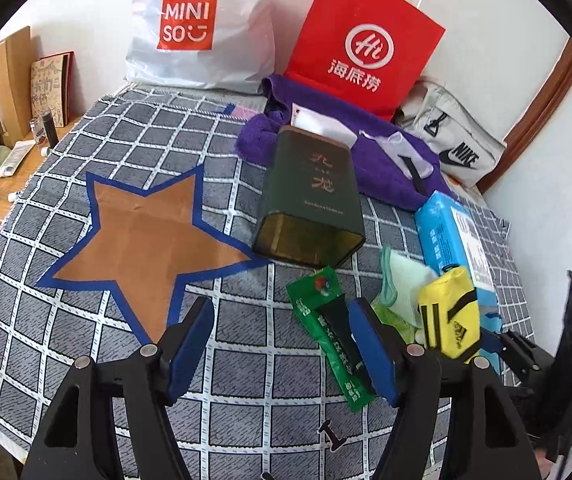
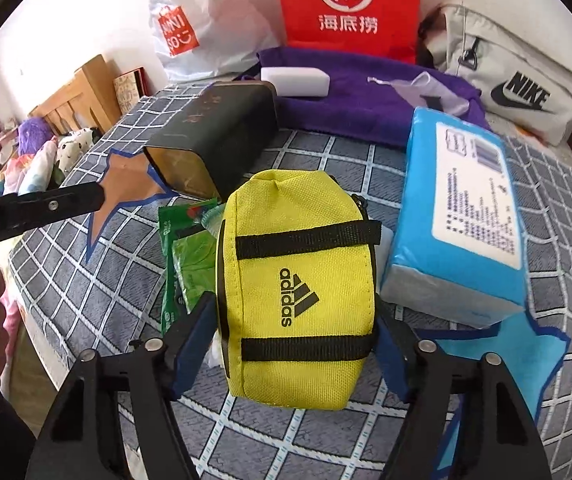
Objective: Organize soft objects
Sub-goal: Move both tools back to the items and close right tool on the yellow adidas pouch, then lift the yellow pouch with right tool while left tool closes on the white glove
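A yellow adidas pouch [image 2: 294,280] stands between the blue pads of my right gripper [image 2: 294,308], which is shut on its two sides. In the left wrist view the same pouch [image 1: 450,316] sits at the right with the right gripper [image 1: 502,344] behind it. My left gripper [image 1: 281,308] is open low over the checked cloth. A green packet [image 1: 326,328] lies by its right finger, and only cloth shows between the pads. A pale green cloth [image 1: 402,284] lies beside the pouch. A blue tissue pack [image 2: 458,216] rests to the pouch's right.
A dark green tin [image 1: 310,196] lies on its side mid-bed. Behind it are a purple towel [image 1: 386,164], a red paper bag [image 1: 362,40], a white Miniso bag [image 1: 201,32] and a grey Nike bag [image 1: 458,148]. A brown star [image 1: 145,232] and a blue star [image 2: 498,356] mark the cloth. A wooden side table [image 1: 5,184] stands left.
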### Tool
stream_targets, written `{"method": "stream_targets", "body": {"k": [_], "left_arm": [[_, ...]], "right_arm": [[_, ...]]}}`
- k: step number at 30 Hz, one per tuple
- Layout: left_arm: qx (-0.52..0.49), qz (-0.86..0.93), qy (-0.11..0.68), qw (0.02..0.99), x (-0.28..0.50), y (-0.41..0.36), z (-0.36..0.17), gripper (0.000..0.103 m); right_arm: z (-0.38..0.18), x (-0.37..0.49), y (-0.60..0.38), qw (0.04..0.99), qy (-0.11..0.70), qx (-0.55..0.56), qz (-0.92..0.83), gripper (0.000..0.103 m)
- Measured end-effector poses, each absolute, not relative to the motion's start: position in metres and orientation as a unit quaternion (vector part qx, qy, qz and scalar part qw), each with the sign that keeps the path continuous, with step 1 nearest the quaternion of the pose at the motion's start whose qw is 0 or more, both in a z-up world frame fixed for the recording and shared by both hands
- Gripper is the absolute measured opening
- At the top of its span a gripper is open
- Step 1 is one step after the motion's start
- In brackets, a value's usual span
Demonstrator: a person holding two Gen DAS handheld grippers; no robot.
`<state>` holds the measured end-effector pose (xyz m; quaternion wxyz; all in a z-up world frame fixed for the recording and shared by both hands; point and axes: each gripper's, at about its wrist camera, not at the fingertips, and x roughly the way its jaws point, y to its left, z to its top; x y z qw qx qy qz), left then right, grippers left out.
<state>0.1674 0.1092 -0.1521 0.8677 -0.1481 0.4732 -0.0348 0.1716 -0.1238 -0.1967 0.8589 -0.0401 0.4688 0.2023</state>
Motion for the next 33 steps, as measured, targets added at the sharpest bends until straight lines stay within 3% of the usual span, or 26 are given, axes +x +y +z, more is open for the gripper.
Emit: {"method": "stream_targets", "body": {"k": [15,33], "left_arm": [[-0.135,-0.038,0.504,0.852,0.165,0.083,-0.163,0.068],[-0.1,-0.082,0.513,0.849,0.164,0.043,-0.164,0.068]], "right_arm": [[-0.176,0.133,-0.164,0.865,0.438,0.018,0.245,0.064],[-0.221,0.115,-0.188,0.82,0.495,0.002,0.287,0.068]]}}
